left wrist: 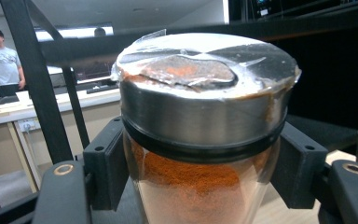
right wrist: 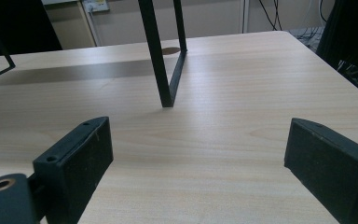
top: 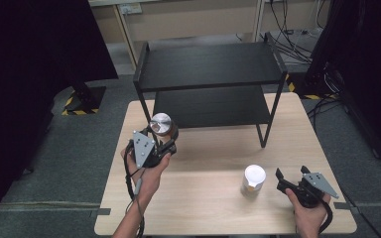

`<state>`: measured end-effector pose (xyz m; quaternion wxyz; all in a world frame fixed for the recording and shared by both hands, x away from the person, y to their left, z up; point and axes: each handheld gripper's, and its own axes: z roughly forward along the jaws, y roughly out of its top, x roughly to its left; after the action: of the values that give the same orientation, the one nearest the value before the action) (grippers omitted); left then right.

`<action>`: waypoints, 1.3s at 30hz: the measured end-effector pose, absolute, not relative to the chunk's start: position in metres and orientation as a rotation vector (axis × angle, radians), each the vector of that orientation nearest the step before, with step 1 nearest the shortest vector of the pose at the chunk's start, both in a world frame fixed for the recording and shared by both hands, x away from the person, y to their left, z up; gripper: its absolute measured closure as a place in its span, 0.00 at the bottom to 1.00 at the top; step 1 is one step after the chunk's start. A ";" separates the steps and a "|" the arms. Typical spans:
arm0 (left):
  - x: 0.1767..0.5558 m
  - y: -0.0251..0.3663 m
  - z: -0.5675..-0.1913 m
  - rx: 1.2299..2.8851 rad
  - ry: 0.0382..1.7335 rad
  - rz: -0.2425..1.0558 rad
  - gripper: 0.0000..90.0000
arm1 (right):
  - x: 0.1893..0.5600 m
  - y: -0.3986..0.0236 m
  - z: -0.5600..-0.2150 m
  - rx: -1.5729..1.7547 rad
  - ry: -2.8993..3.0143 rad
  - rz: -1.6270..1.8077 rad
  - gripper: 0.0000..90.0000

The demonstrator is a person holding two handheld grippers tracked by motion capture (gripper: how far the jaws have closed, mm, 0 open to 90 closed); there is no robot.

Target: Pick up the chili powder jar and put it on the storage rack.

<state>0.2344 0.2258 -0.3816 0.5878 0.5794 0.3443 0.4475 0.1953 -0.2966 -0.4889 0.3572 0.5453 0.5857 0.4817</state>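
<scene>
A clear jar of orange-red powder with a metal lid [top: 161, 124] [left wrist: 205, 116] is held off the wooden table [top: 213, 148], in front of the black two-tier shelf's [top: 211, 74] left leg. My left gripper [top: 164, 140] [left wrist: 205, 177] is shut on it, one pad against each side of the glass just below the lid. A second jar with a white lid [top: 253, 180] stands on the table toward the front right. My right gripper [top: 288, 181] [right wrist: 198, 158] rests just right of that jar, jaws wide open over bare wood with nothing between them.
The shelf stands on the back half of the table; its right front leg [top: 263, 134] [right wrist: 161, 56] comes down ahead of my right gripper. A person [left wrist: 0, 60] stands in the far background. Cables [top: 297, 29] lie on the floor behind.
</scene>
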 end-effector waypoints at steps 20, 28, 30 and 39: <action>0.247 0.222 -0.340 1.311 0.802 1.069 0.34 | 0.196 -0.297 -0.488 1.413 1.515 1.243 0.09; 0.248 0.223 -0.321 1.299 0.791 1.081 0.34 | 0.196 -0.297 -0.488 1.414 1.516 1.242 0.09; 0.248 0.223 -0.316 1.296 0.790 1.084 0.34 | 0.196 -0.297 -0.488 1.415 1.517 1.241 0.09; 0.253 0.225 -0.294 1.295 0.792 1.078 0.34 | 0.197 -0.296 -0.487 1.415 1.521 1.237 0.09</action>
<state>0.2529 0.2248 -0.2939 0.5973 0.5579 0.3411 0.4643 0.1967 -0.2963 -0.4872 0.3540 0.5475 0.5882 0.4785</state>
